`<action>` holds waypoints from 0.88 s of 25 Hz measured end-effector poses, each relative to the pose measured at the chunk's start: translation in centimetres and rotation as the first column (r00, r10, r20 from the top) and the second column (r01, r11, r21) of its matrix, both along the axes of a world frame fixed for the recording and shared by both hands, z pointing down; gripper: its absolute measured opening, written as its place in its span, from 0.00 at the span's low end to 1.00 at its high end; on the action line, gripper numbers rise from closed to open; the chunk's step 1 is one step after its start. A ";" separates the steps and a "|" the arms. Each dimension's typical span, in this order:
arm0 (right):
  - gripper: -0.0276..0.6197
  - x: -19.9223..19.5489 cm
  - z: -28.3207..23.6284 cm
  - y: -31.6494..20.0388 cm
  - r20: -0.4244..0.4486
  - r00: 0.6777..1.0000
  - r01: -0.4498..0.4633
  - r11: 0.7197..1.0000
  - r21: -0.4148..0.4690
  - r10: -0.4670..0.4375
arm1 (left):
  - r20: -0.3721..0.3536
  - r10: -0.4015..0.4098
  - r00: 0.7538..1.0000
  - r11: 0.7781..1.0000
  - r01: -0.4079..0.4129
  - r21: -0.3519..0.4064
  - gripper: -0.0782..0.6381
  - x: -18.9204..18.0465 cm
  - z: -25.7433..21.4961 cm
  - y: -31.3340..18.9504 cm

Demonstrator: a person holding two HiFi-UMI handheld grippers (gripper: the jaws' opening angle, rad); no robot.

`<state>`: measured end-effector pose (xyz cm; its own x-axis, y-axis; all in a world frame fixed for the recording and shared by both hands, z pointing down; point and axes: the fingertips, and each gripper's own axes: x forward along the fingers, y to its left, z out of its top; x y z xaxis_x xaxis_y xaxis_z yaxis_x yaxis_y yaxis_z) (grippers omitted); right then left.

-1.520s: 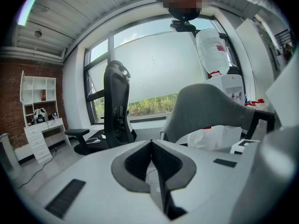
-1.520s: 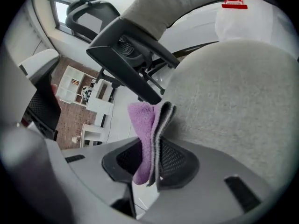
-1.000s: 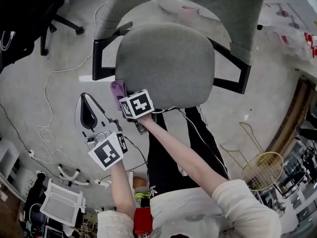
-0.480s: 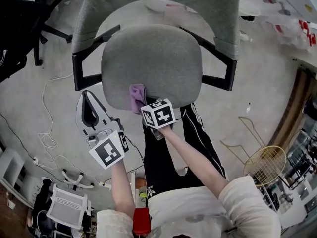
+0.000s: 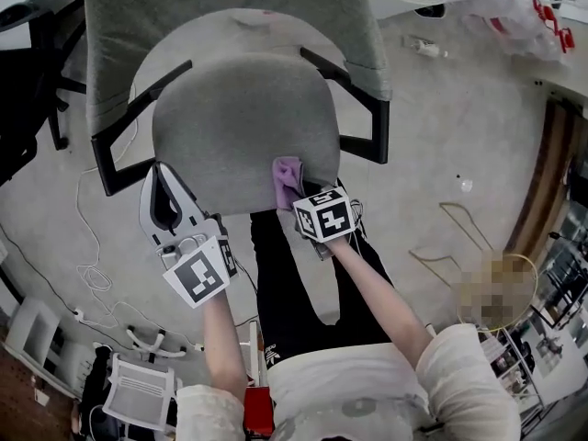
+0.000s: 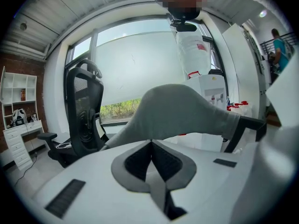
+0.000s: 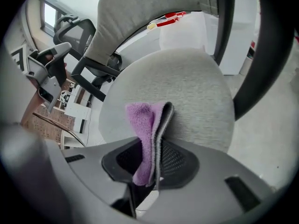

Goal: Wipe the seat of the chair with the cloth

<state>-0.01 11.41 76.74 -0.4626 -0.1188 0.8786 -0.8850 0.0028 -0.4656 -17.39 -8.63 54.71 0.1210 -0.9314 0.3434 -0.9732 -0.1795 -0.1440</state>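
The grey chair seat (image 5: 243,127) fills the middle of the head view, its grey backrest (image 5: 230,16) above it. A purple cloth (image 5: 288,180) lies on the seat's front edge toward the right. My right gripper (image 5: 298,195) is shut on it, and in the right gripper view the folded cloth (image 7: 147,134) runs from between the jaws onto the seat (image 7: 191,87). My left gripper (image 5: 161,184) hangs just off the seat's front-left edge, touching nothing. In the left gripper view its jaws (image 6: 151,143) meet with nothing between them.
Black armrests (image 5: 366,118) (image 5: 112,150) flank the seat. A black office chair (image 5: 28,81) stands at the far left, also in the left gripper view (image 6: 84,115). Cables (image 5: 87,255) and a white rack (image 5: 138,393) lie on the concrete floor. The person's black-trousered legs (image 5: 294,292) stand before the seat.
My right gripper has dragged the cloth along the seat's front edge, from its left corner to right of the middle. The left gripper has kept its place.
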 end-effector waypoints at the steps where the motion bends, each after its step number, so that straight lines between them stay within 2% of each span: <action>1: 0.19 0.9 0.0 0.2 -0.010 1.000 0.000 1.000 0.001 0.000 | -0.003 0.011 1.000 1.000 -0.011 0.002 0.13 0.9 0.0 -0.2; 10: 0.19 7.5 0.0 1.7 -0.108 0.992 -0.065 0.998 -0.025 0.062 | -0.019 0.096 0.995 0.995 -0.095 0.025 0.13 8.0 -1.3 -0.9; 15: 0.19 11.0 0.2 2.8 -0.189 0.978 -0.101 0.994 -0.049 0.090 | -0.011 0.099 0.995 0.995 -0.099 0.011 0.13 9.4 -0.8 -0.4; 22: 0.19 15.8 1.8 4.6 -0.296 0.954 -0.080 0.992 -0.094 0.049 | -0.016 0.100 0.995 0.995 -0.100 0.013 0.13 10.6 -0.8 0.0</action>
